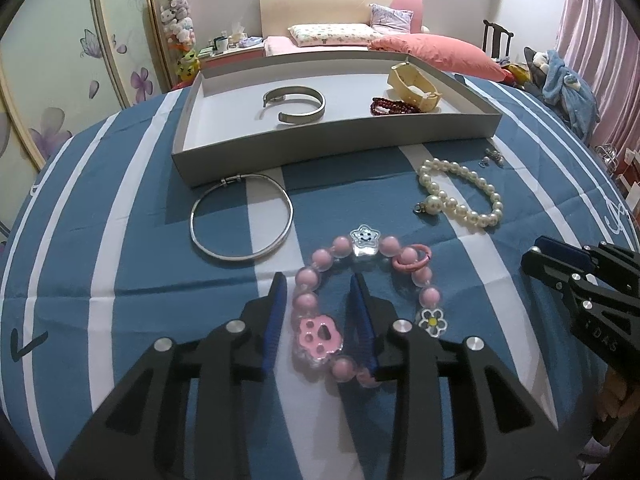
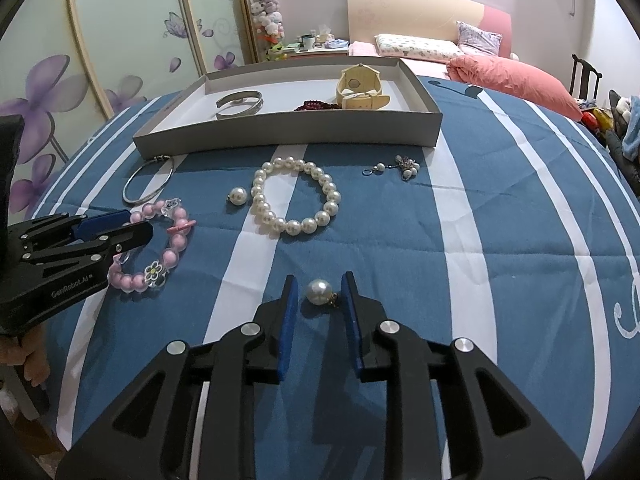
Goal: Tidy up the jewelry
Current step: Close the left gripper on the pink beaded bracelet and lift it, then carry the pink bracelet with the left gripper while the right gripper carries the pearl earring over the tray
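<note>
A pink bead bracelet (image 1: 320,264) with paw, star and flower charms lies on the blue striped cloth. My left gripper (image 1: 318,284) straddles its left strand and paw charm (image 1: 318,334). Small gaps show beside both pads, so it is open. In the right wrist view a single pearl drop (image 2: 319,291) rests on the cloth between the fingers of my right gripper (image 2: 319,278). Its small hook is near the right pad, and the left pad stands clear. A grey tray (image 1: 336,136) behind holds a silver cuff (image 1: 296,104), dark red beads (image 1: 394,106) and a cream watch (image 1: 416,88).
On the cloth lie a thin silver bangle (image 1: 242,220), a pearl bracelet (image 2: 296,200), another loose pearl (image 2: 237,196) and a small pearl cluster (image 2: 404,166). A bed with pink bedding (image 2: 512,76) is behind the tray. A wardrobe with flower doors (image 2: 120,40) stands at the left.
</note>
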